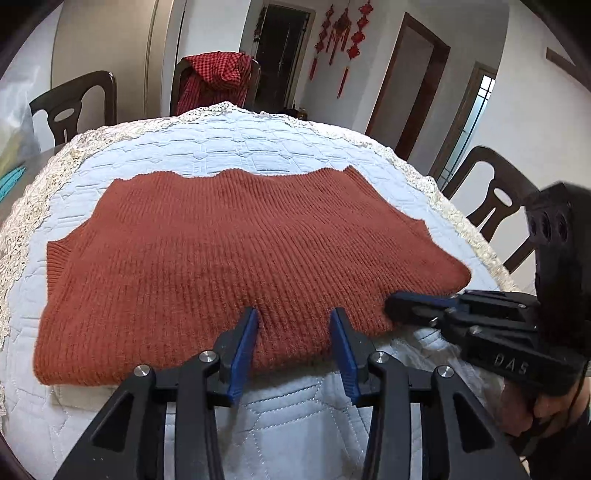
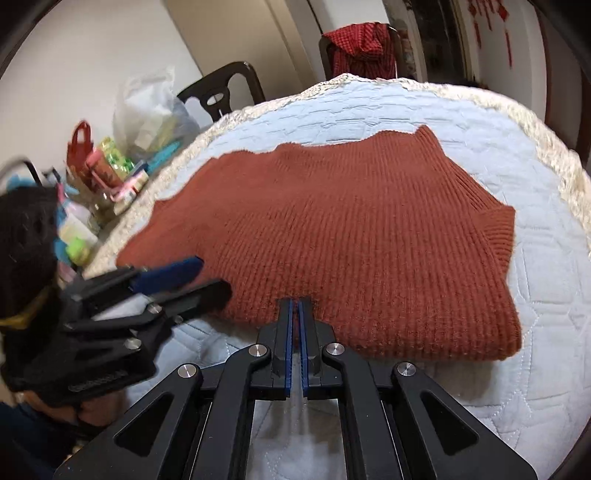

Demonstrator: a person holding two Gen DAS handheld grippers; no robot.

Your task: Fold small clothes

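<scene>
A rust-red ribbed knit sweater (image 1: pixel 236 251) lies folded flat on a pale blue quilted cloth (image 1: pixel 229 144); it also shows in the right wrist view (image 2: pixel 362 240). My left gripper (image 1: pixel 295 314) is open, its blue-padded fingers astride the sweater's near edge. In the right wrist view the left gripper (image 2: pixel 207 277) shows open at the sweater's near-left corner. My right gripper (image 2: pixel 295 306) is shut on the sweater's near edge. In the left wrist view the right gripper (image 1: pixel 391 304) touches the sweater's near-right corner.
The quilted cloth (image 2: pixel 461 122) has a lace border. Dark wooden chairs (image 1: pixel 74 107) stand around the table; one (image 1: pixel 218 81) carries a red checked garment. Plastic bags and colourful packages (image 2: pixel 110 173) crowd the left of the table. Red knot decorations (image 1: pixel 343 33) hang on the far wall.
</scene>
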